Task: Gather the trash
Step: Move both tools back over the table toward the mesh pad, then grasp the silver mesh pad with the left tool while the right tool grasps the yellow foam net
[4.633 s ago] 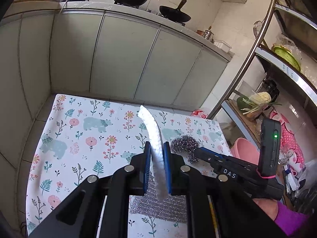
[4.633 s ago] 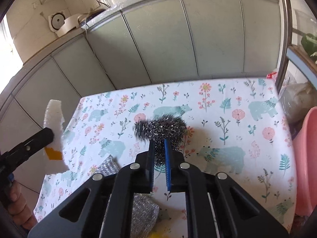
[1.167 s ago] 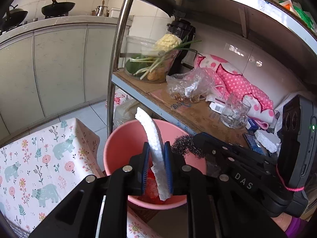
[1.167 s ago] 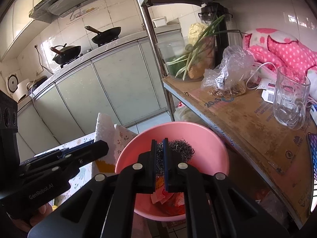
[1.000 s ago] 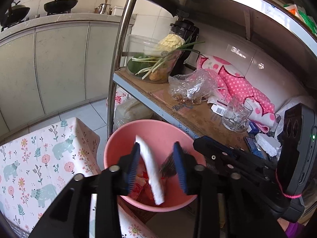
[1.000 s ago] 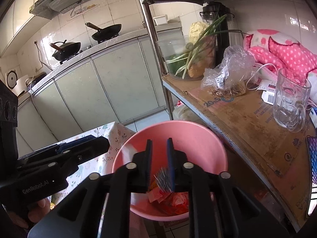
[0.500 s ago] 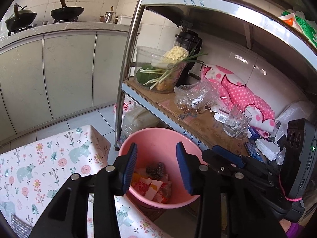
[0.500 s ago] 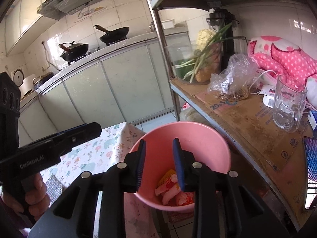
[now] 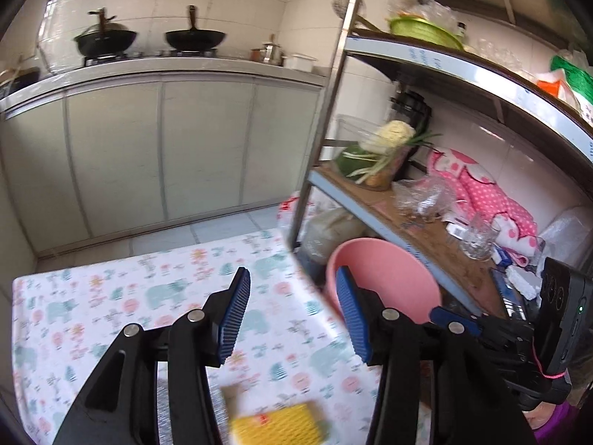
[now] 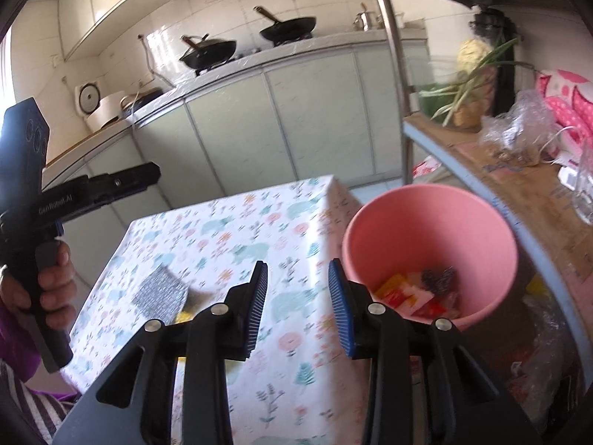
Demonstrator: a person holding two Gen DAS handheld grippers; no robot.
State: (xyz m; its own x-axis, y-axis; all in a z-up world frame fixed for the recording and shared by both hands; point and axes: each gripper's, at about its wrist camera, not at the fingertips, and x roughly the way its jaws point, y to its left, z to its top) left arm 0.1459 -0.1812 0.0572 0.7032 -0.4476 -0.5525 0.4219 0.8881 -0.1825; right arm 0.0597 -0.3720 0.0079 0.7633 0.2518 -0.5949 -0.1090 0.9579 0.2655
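A pink bin (image 10: 430, 222) stands beside the table's right edge and holds coloured wrappers and a steel-wool ball (image 10: 437, 278); its rim also shows in the left wrist view (image 9: 381, 263). My left gripper (image 9: 292, 309) is open and empty above the floral tablecloth (image 9: 111, 296). My right gripper (image 10: 298, 298) is open and empty over the table's right edge, left of the bin. A yellow sponge (image 9: 278, 424) lies on the cloth below the left gripper. A silver mesh scouring cloth (image 10: 159, 293) lies on the table, with a yellow scrap beside it.
A metal shelf rack (image 9: 326, 111) stands right of the table, holding vegetables (image 9: 381, 155), plastic bags and a glass mug (image 9: 478, 237). Kitchen cabinets (image 9: 166, 155) with two woks on the counter stand behind. The left gripper's body (image 10: 74, 196) shows in the right wrist view.
Both grippers opened and dropped the white foam strip and the steel-wool ball into the pink bin. Both have since swung back left over the table.
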